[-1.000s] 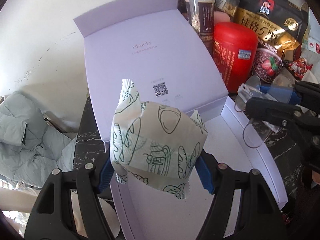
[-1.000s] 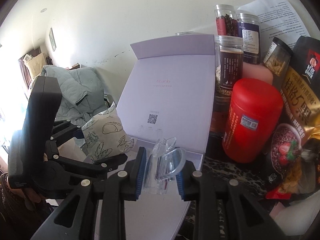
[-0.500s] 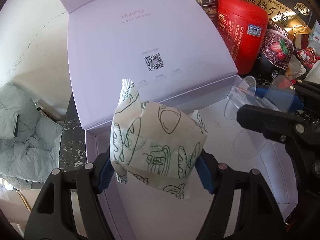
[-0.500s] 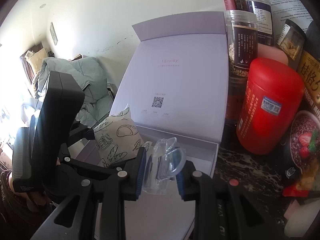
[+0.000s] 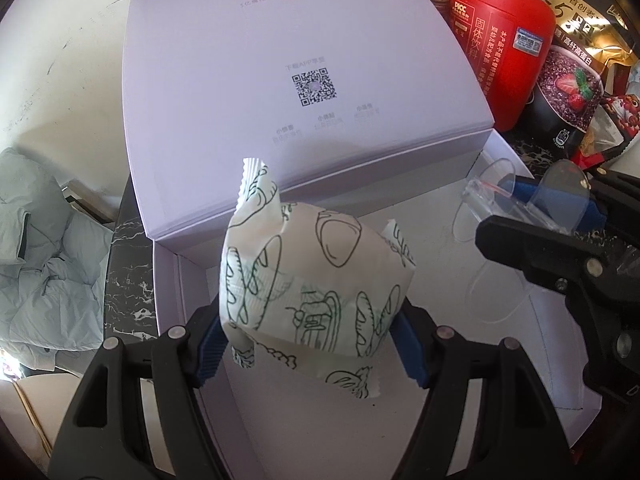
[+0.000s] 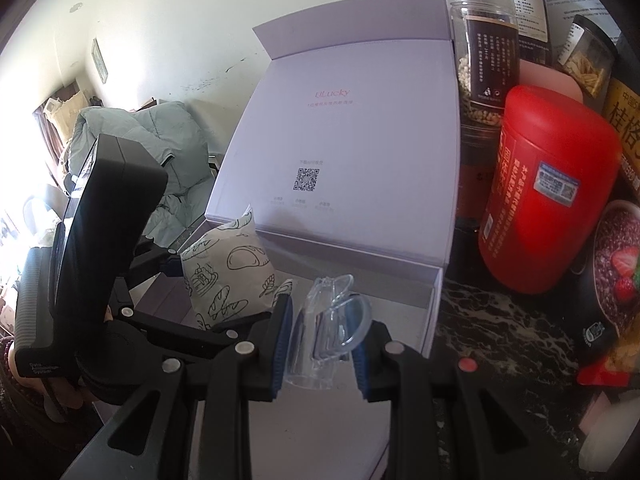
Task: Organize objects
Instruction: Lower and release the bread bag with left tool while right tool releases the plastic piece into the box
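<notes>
- Left wrist view: your left gripper [image 5: 316,344] is clamped on a sealed snack packet [image 5: 312,280] printed with bread drawings, the blue pads pressing its two sides. You hold it low on its body, so the crimped top stands free and the packet hangs over the floor of the open lavender box [image 5: 552,396].
- The hinged box lid [image 5: 296,80] leans back behind it, which leaves the tray open from above and gives you room to lower things in.
- Right wrist view: your right gripper [image 6: 322,344] is closed on a clear plastic blister shell [image 6: 334,320], gripped across its flat faces, probably because the thin plastic would buckle if held otherwise. It sits over the tray's right part, just beside the packet.
- The red canister [image 6: 548,216], the jars [image 6: 484,56] and the oat bag [image 5: 576,72] stand outside the box on the dark marble counter [image 6: 500,320].
- Both items look ready to set down side by side; neither visibly touches the tray floor.
</notes>
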`<state>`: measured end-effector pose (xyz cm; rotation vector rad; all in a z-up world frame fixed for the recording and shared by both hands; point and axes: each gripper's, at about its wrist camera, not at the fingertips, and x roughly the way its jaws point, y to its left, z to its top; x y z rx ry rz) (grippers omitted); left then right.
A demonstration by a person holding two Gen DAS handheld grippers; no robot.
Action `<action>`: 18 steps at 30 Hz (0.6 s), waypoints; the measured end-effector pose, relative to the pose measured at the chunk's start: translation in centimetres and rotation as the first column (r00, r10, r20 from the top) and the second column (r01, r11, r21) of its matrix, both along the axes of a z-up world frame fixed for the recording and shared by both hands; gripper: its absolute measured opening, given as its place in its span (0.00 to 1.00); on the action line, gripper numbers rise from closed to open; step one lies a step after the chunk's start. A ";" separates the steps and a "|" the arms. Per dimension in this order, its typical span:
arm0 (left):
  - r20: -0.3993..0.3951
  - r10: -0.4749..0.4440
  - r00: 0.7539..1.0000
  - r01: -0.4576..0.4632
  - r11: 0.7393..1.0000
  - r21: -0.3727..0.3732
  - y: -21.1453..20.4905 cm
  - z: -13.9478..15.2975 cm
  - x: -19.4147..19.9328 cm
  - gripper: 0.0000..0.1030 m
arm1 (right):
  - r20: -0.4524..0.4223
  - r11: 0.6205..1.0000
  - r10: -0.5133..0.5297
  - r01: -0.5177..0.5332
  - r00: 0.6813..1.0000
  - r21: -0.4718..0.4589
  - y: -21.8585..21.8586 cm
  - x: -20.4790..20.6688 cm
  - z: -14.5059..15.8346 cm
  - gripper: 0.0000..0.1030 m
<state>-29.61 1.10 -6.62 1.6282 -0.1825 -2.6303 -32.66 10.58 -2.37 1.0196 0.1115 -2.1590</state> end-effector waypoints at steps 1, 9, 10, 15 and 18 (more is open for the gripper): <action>0.006 0.003 1.000 -0.003 1.000 0.003 0.0 -0.1 0.0 0.68 | 0.001 1.000 -0.001 0.001 1.000 0.001 0.0 -0.1 -0.1 0.27; 0.037 0.028 0.999 -0.028 1.000 0.009 0.3 -0.6 -0.1 0.74 | 0.010 1.000 -0.015 0.015 1.000 0.014 0.1 0.0 -0.3 0.28; 0.046 0.033 0.998 -0.034 0.999 0.005 0.3 -0.8 -0.2 0.74 | 0.012 1.000 -0.019 0.018 1.000 0.017 0.1 -0.1 -0.4 0.28; 0.067 0.053 0.996 -0.054 0.999 0.002 0.4 -1.1 -0.2 0.76 | 0.017 0.999 -0.027 0.027 0.999 0.032 0.0 -0.3 -0.5 0.28; 0.064 0.059 0.996 -0.057 0.998 -0.021 0.8 -0.9 0.0 0.77 | 0.002 0.999 -0.029 0.029 1.000 0.043 0.0 -0.2 -0.3 0.30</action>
